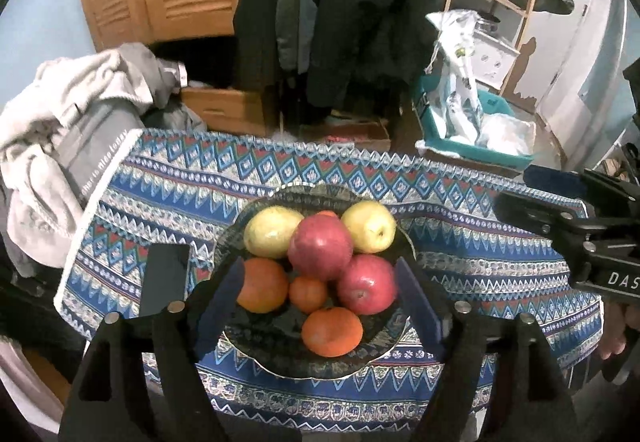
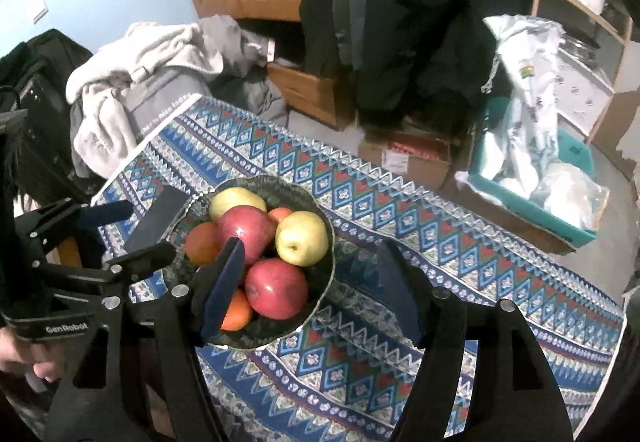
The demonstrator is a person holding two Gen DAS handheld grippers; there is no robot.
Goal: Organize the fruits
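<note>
A dark glass bowl (image 1: 276,342) (image 2: 322,282) on the patterned tablecloth holds two yellow apples (image 1: 370,226) (image 2: 302,238), two red apples (image 1: 320,246) (image 2: 276,288) and several oranges (image 1: 332,330) (image 2: 202,242). My left gripper (image 1: 320,302) hangs over the near side of the bowl, open, with no fruit touching its blue pads. My right gripper (image 2: 310,282) hangs over the bowl's right side, open and holding nothing. In the left wrist view the right gripper (image 1: 532,194) comes in from the right edge. In the right wrist view the left gripper (image 2: 136,234) comes in from the left.
A black phone (image 1: 164,282) (image 2: 156,218) lies on the cloth just left of the bowl. A heap of grey clothes (image 1: 60,130) sits at the table's far left corner. Beyond the far edge stand a teal crate of bags (image 1: 480,138) and a cardboard box (image 2: 404,158).
</note>
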